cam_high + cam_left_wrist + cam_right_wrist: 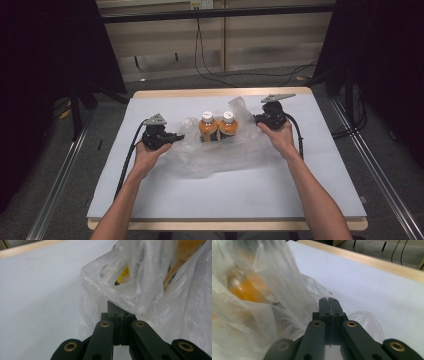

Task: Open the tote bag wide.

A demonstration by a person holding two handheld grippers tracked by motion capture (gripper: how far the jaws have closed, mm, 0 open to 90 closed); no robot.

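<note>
Jaws of your left gripper and right gripper clamp the crinkled clear plastic bag; pull evenly, keeping both orange white-capped bottles upright

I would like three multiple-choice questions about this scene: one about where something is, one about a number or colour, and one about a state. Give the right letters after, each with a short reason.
1. Where do the bottles stand?
A. Inside the clear plastic bag
B. On the floor
C. At the table's near edge

2. How many bottles are there?
A. One
B. Two
C. Four

3. In what state is the left gripper?
A. Wide open above the table
B. Shut on the bag's edge
C. Holding a bottle cap

Answers:
1 A: the high view shows the film around them at mid-table.
2 B: two white caps sit side by side.
3 B: in the left gripper view the jaws meet with plastic pinched between; the right gripper does the same on the other side.
</note>
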